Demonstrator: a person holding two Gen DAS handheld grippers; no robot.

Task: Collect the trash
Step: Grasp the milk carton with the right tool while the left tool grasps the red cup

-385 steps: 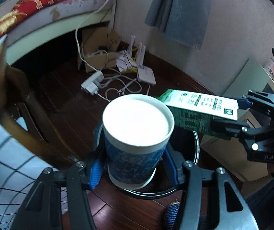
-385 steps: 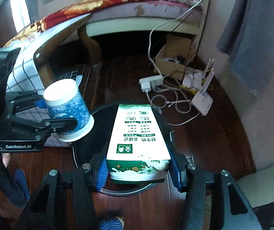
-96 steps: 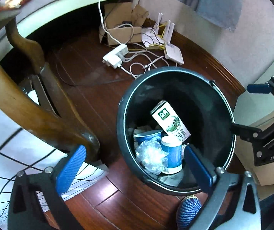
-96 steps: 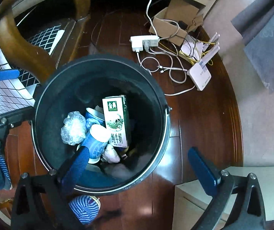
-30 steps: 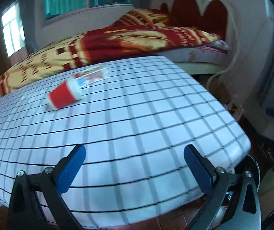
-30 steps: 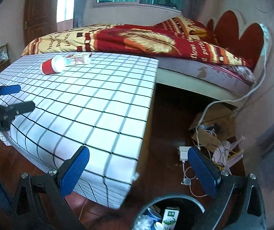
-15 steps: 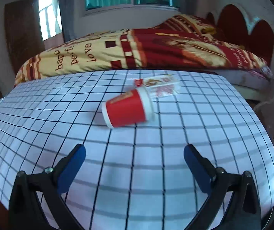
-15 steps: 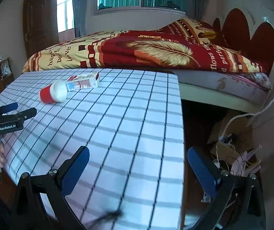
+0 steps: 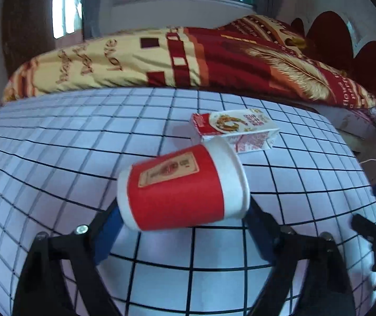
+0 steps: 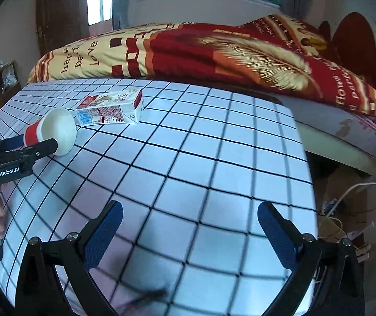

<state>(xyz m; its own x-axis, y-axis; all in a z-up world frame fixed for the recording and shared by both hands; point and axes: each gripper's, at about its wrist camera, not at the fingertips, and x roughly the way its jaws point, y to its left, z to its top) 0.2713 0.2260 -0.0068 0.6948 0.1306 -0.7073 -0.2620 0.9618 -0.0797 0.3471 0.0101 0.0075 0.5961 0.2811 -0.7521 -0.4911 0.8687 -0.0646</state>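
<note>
A red paper cup (image 9: 182, 187) with a white rim lies on its side on the checked tablecloth (image 9: 56, 152). My left gripper (image 9: 184, 220) is open with its jaws on either side of the cup; I cannot tell if they touch it. The right wrist view shows the same cup (image 10: 53, 131) between the left gripper's fingers (image 10: 40, 144). A red and white carton (image 9: 234, 129) lies flat just behind the cup, also in the right wrist view (image 10: 111, 110). My right gripper (image 10: 188, 234) is open and empty above the table's near right part.
A bed with a red and yellow quilt (image 10: 214, 50) runs behind the table. The table's right edge (image 10: 309, 173) drops to the floor, where cables and cardboard (image 10: 340, 210) lie. A dark wooden door (image 10: 59, 8) stands at the back left.
My left gripper has moved forward over the table until its open jaws flank the red cup. My right gripper has moved in over the table towards the carton.
</note>
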